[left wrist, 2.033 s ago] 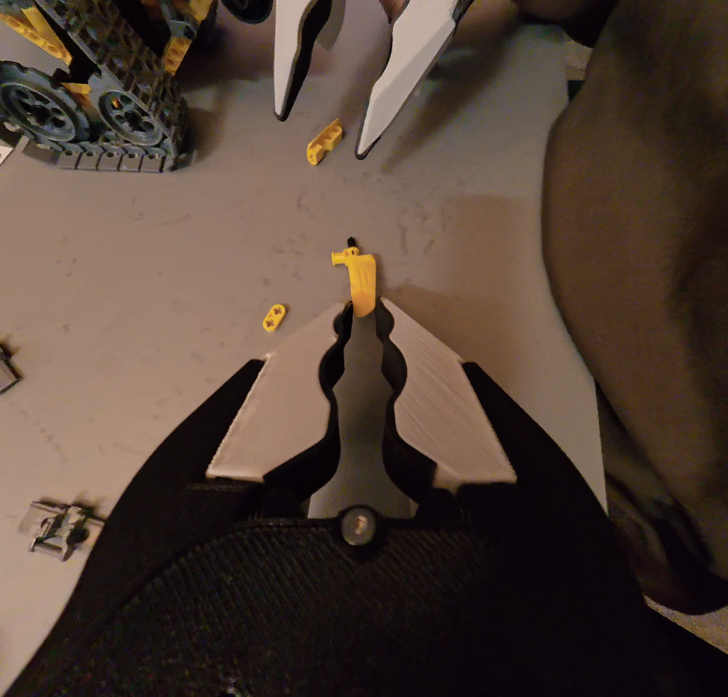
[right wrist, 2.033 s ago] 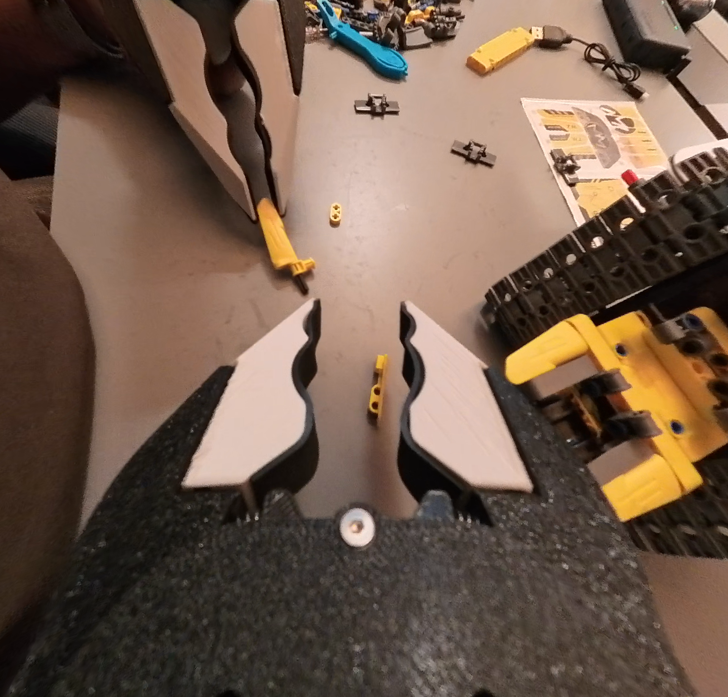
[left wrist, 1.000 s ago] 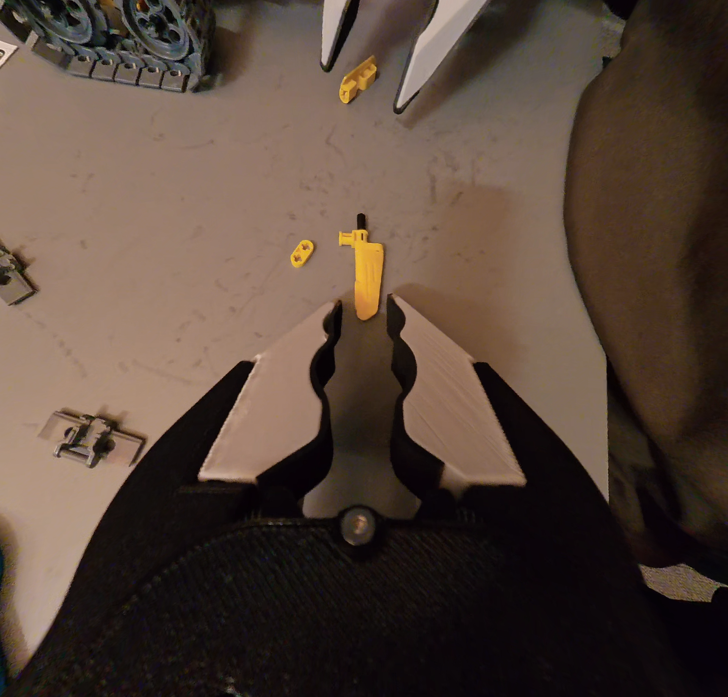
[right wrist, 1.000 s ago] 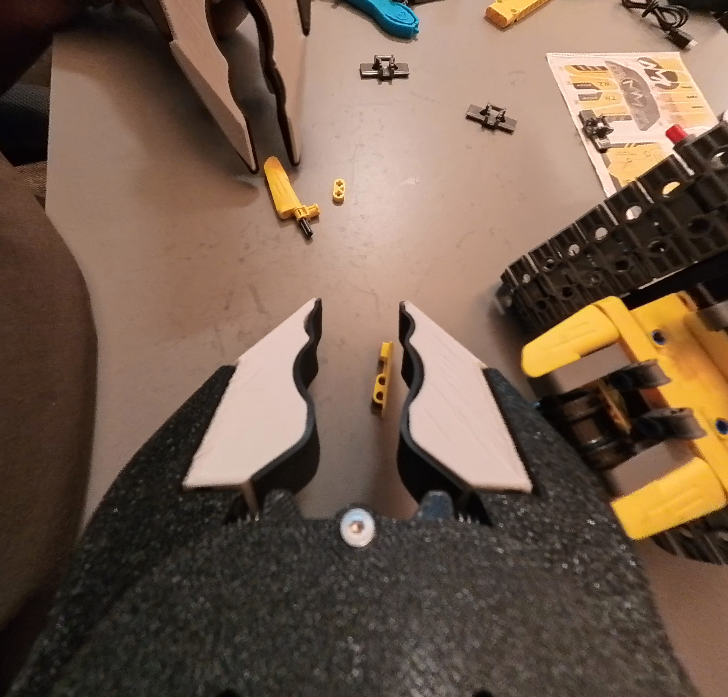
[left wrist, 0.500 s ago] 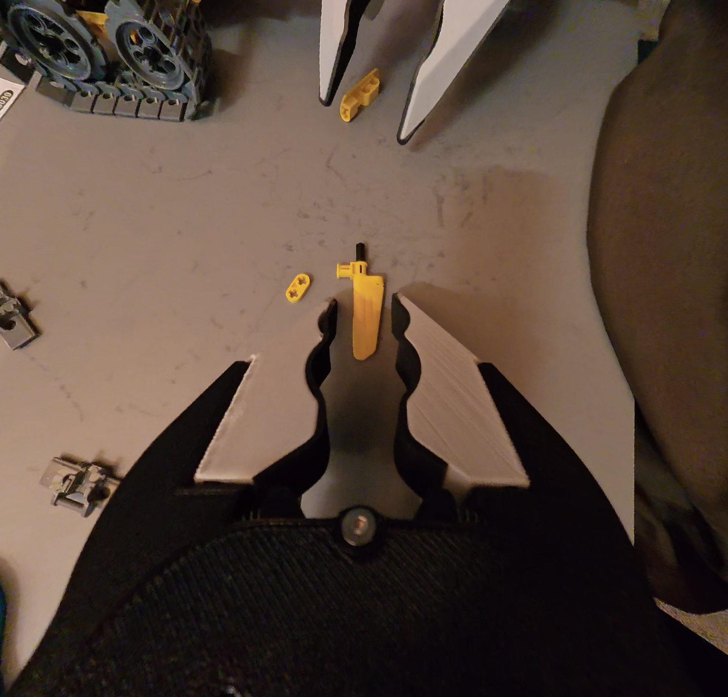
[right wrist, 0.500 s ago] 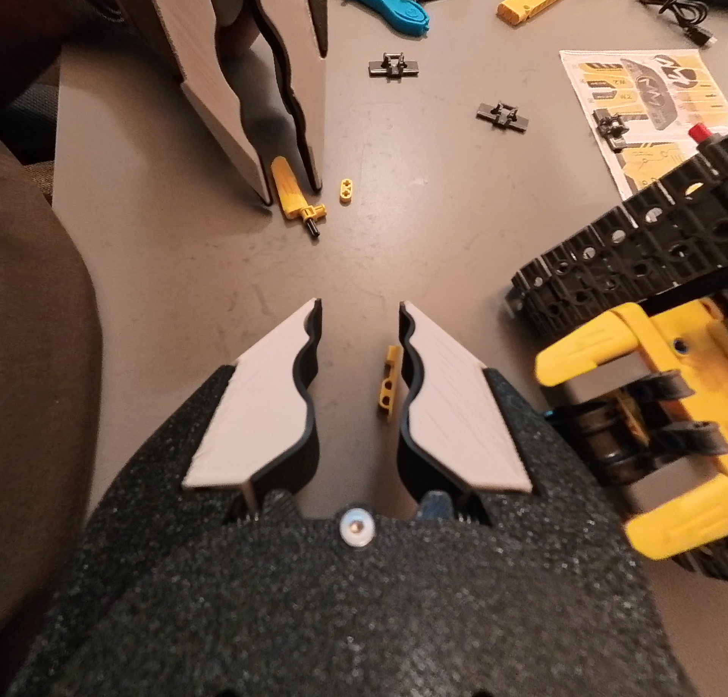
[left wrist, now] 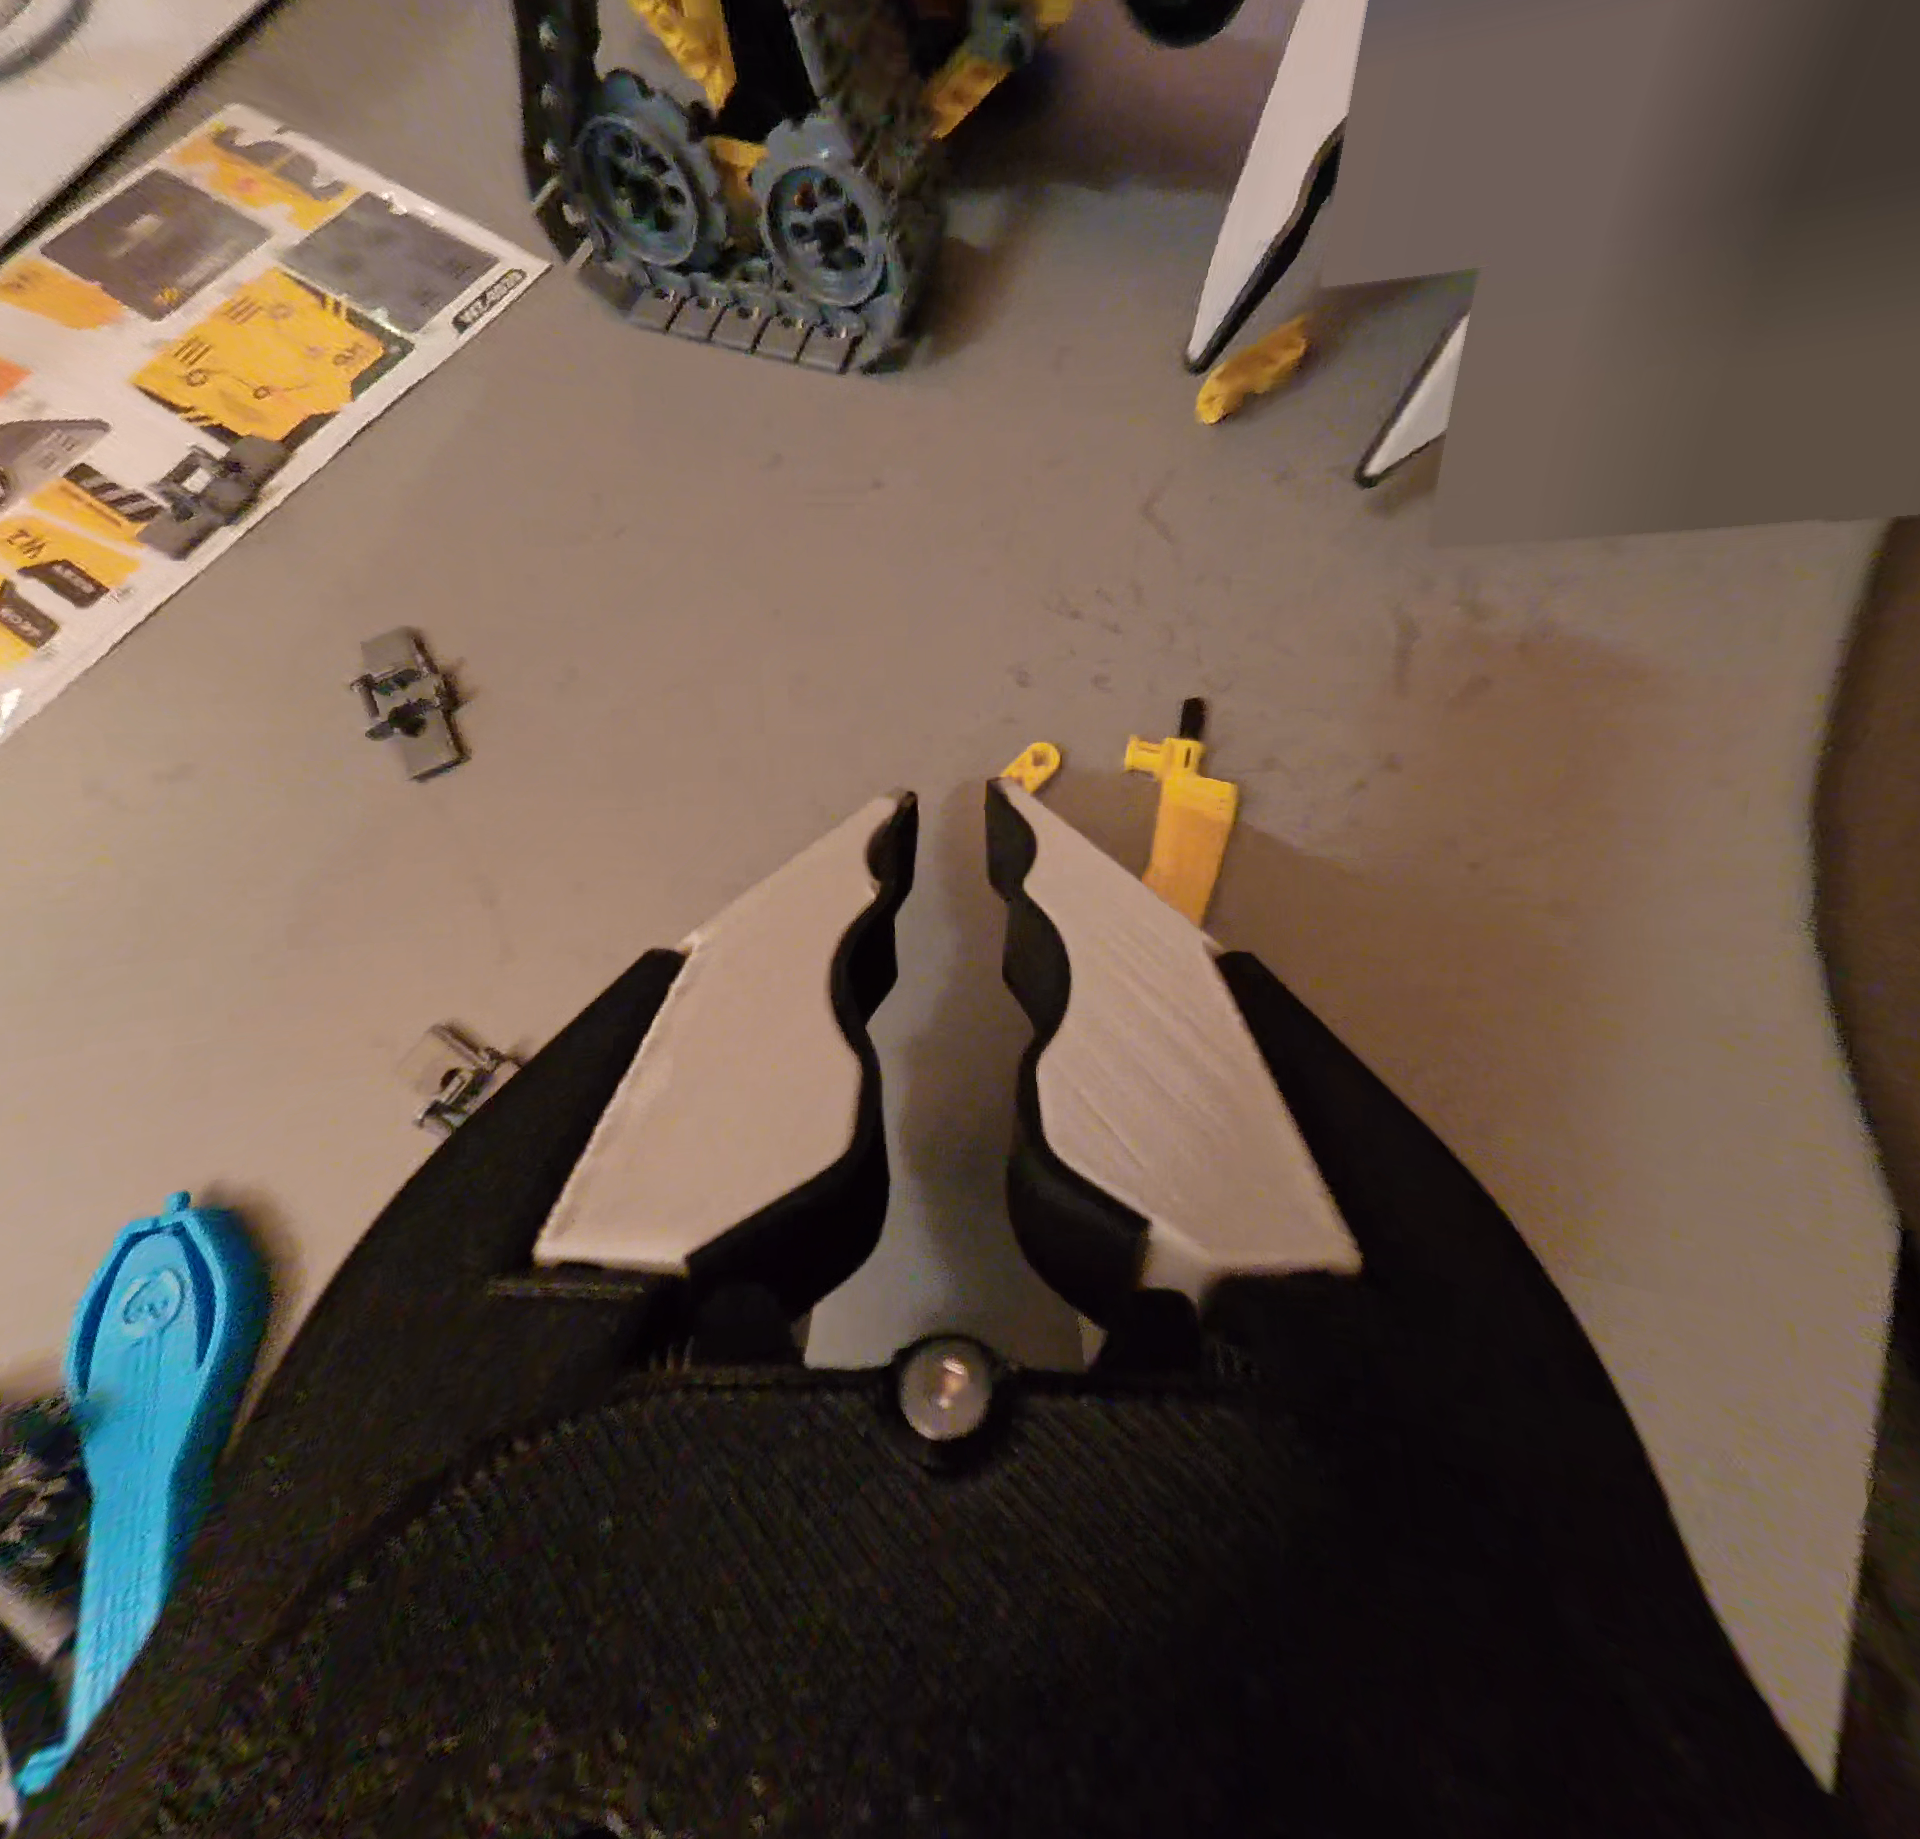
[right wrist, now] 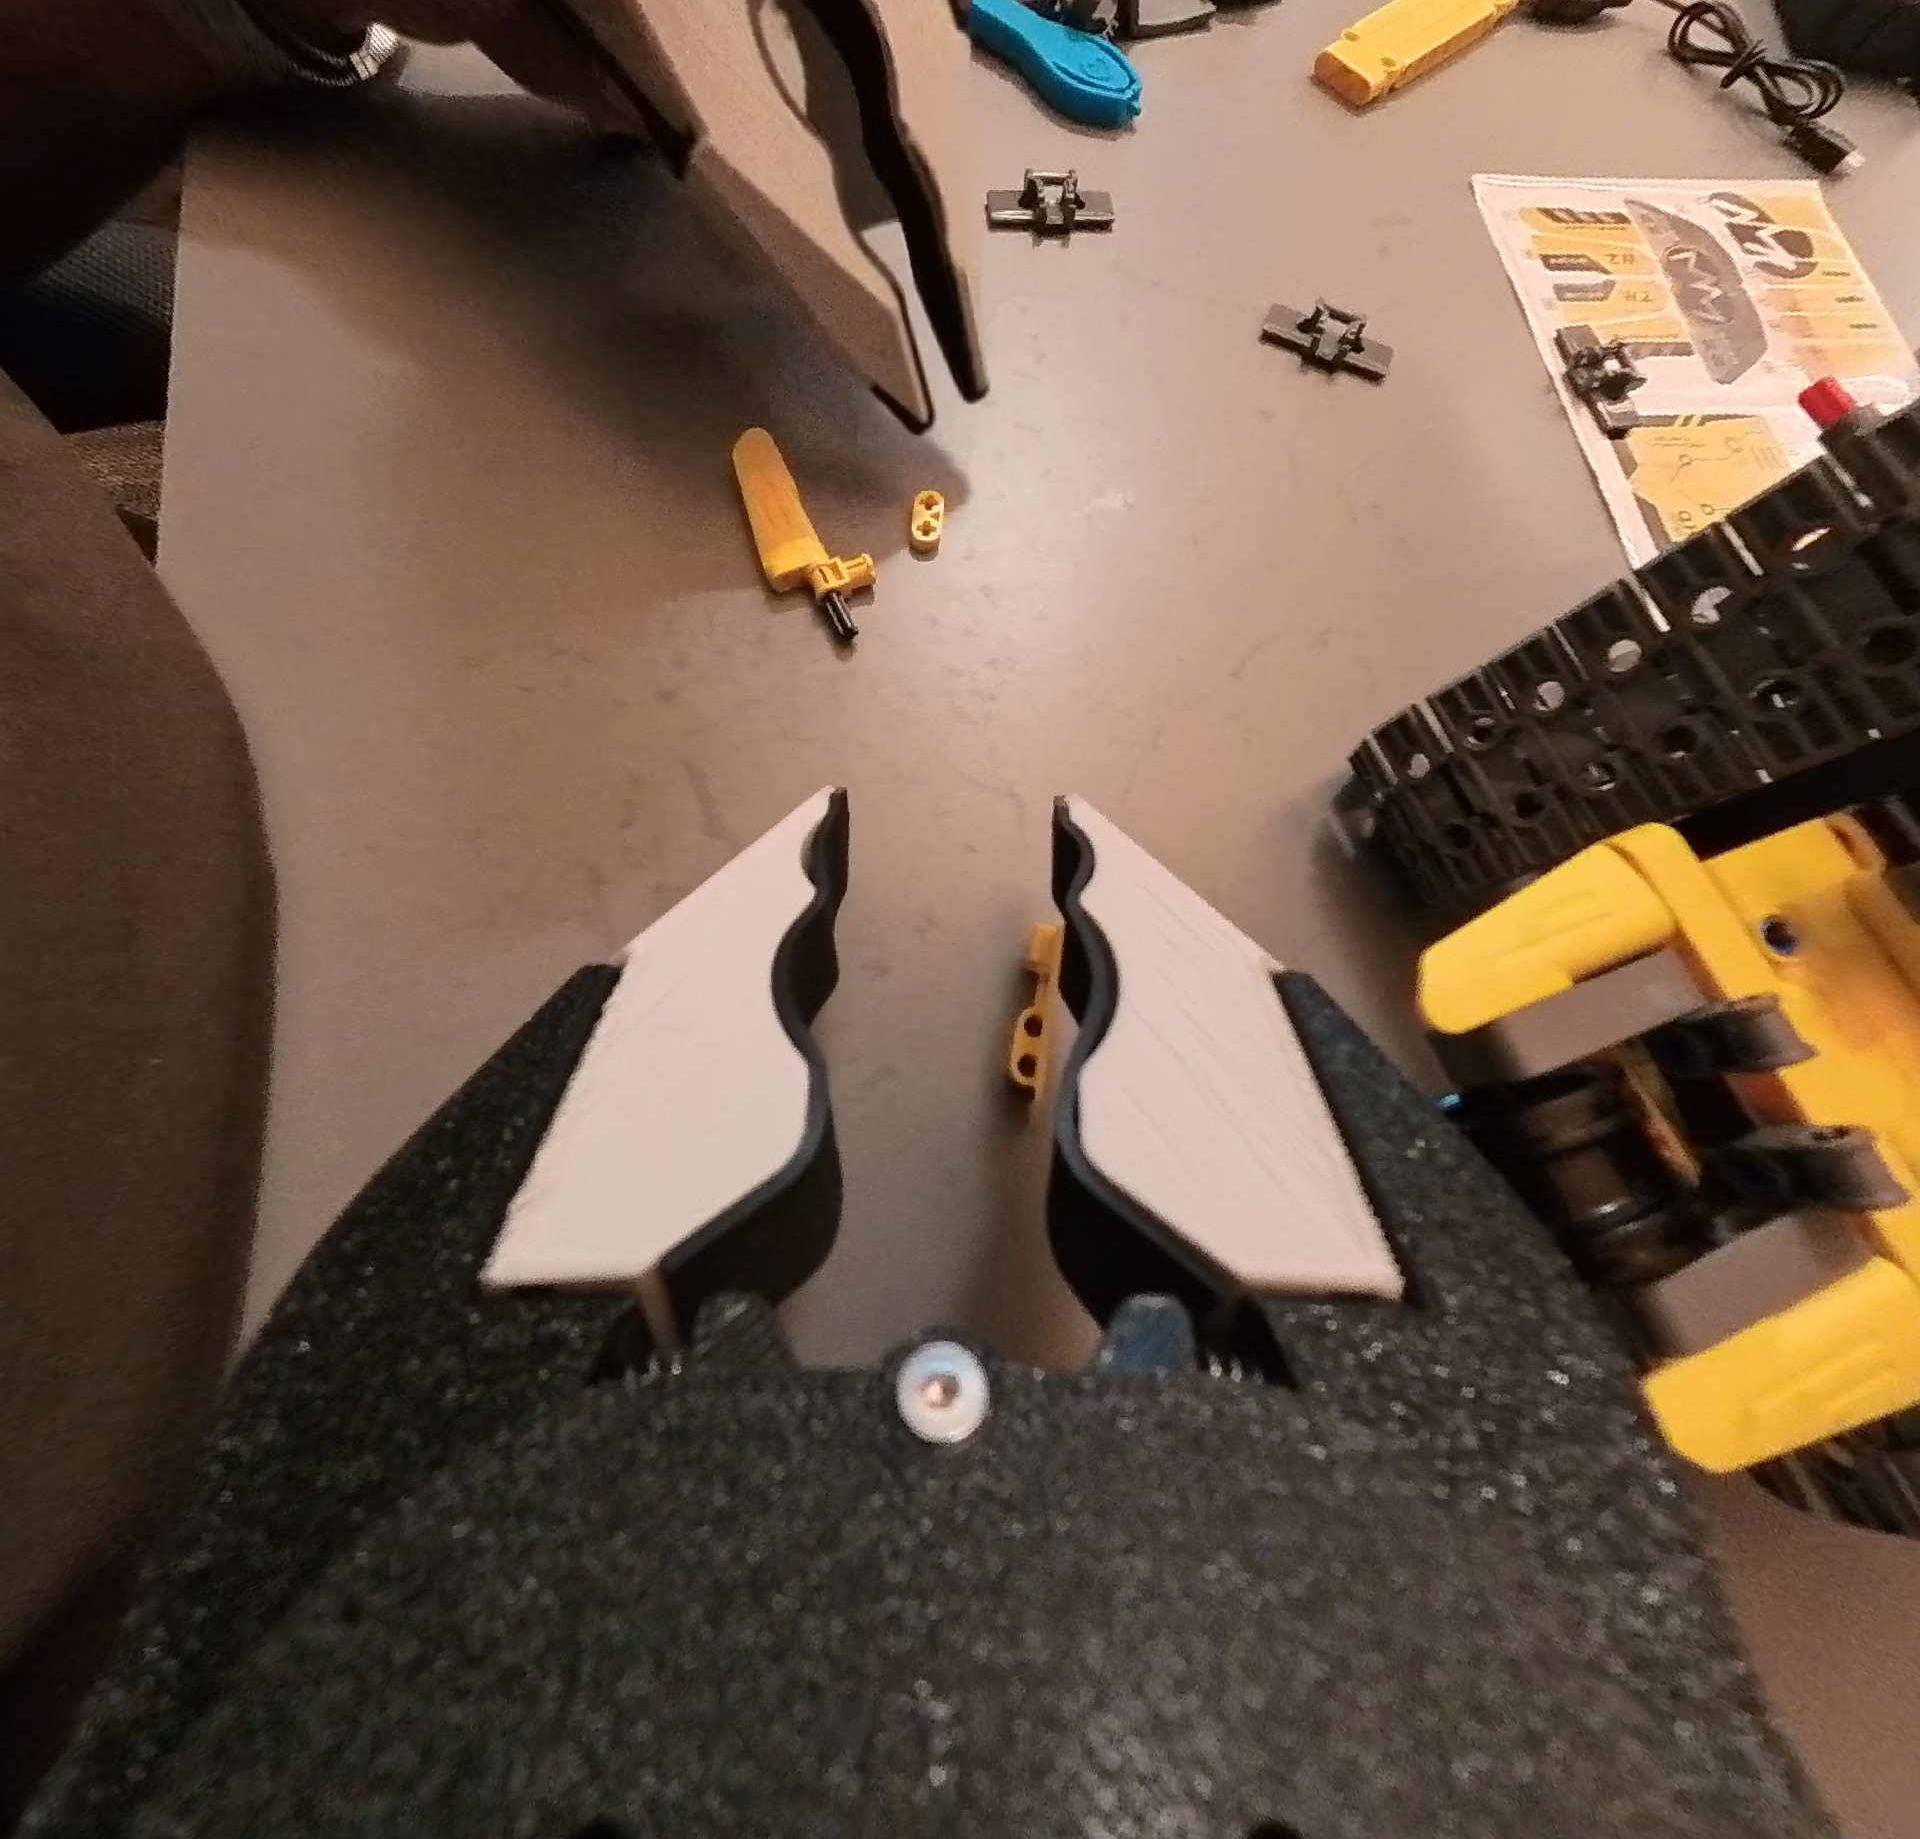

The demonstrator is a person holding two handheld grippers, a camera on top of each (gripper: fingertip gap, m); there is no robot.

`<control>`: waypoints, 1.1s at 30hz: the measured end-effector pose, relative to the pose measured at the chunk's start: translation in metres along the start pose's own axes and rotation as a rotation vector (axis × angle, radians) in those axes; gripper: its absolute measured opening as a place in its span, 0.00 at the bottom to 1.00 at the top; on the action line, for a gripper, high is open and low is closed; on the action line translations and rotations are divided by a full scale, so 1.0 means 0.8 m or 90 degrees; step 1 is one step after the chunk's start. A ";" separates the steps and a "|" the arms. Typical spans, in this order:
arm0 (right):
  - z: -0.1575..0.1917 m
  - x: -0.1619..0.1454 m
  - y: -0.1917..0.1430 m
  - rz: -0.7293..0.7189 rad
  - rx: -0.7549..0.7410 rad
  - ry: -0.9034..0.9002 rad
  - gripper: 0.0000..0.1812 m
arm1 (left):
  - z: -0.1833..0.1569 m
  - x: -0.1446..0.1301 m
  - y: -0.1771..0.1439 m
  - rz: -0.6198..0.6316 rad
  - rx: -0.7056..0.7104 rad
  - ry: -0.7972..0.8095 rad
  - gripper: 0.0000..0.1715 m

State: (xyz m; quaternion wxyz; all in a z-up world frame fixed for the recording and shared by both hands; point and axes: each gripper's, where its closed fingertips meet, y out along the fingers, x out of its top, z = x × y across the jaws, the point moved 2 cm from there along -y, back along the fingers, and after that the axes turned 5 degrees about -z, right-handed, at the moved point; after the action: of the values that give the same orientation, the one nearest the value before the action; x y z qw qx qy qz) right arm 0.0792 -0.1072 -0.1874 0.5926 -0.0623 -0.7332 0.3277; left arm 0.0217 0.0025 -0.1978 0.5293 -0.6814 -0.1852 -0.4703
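My left gripper [left wrist: 951, 794] hovers over the grey table [left wrist: 727, 563], its jaws only a narrow gap apart with nothing between them. A yellow blade-shaped piece with a black pin [left wrist: 1184, 833] lies just right of its right finger; it also shows in the right wrist view [right wrist: 774, 516]. A small yellow two-hole link [left wrist: 1032, 761] lies at that fingertip. My right gripper [right wrist: 948, 807] is open, and a short yellow beam [right wrist: 1034, 1010] lies on the table between its fingers, close to the right one. The left wrist view shows the right gripper [left wrist: 1283, 418] far off.
A black-and-yellow tracked vehicle model [right wrist: 1662, 750] with a yellow bucket stands right of my right gripper. A sticker sheet [left wrist: 208, 335], loose track links [left wrist: 410, 703], a blue tool [left wrist: 145, 1426] and a yellow box with a cable [right wrist: 1413, 33] lie about. A person's clothed body [right wrist: 104, 854] borders the table edge. There is about 11 centimeters between the tips of the two grippers.
My left gripper has swung left off the blade piece, which was between its fingers and now lies beside the right finger. Its jaws have narrowed. The right gripper has barely moved.
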 end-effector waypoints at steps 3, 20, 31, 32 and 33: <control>0.001 0.000 0.000 0.000 0.001 -0.002 0.21 | -0.005 -0.005 0.009 0.031 0.005 0.028 0.07; 0.007 0.004 0.001 -0.003 0.002 -0.018 0.21 | -0.023 -0.002 0.026 0.056 -0.017 0.037 0.03; -0.001 0.038 -0.009 -0.147 -0.084 -0.072 0.22 | -0.042 0.082 0.000 -0.214 -0.106 -0.173 0.03; -0.002 0.043 -0.011 -0.163 -0.098 -0.083 0.21 | -0.048 0.090 0.000 -0.241 -0.140 -0.213 0.03; -0.001 0.049 -0.014 -0.182 -0.110 -0.092 0.20 | -0.053 0.096 0.001 -0.260 -0.171 -0.251 0.03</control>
State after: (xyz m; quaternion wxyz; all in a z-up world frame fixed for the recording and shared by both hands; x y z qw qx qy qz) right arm 0.0718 -0.0970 -0.1483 0.5711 0.0158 -0.8009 0.1792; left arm 0.0410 -0.0543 -0.1342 0.2826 -0.7720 -0.3535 -0.4463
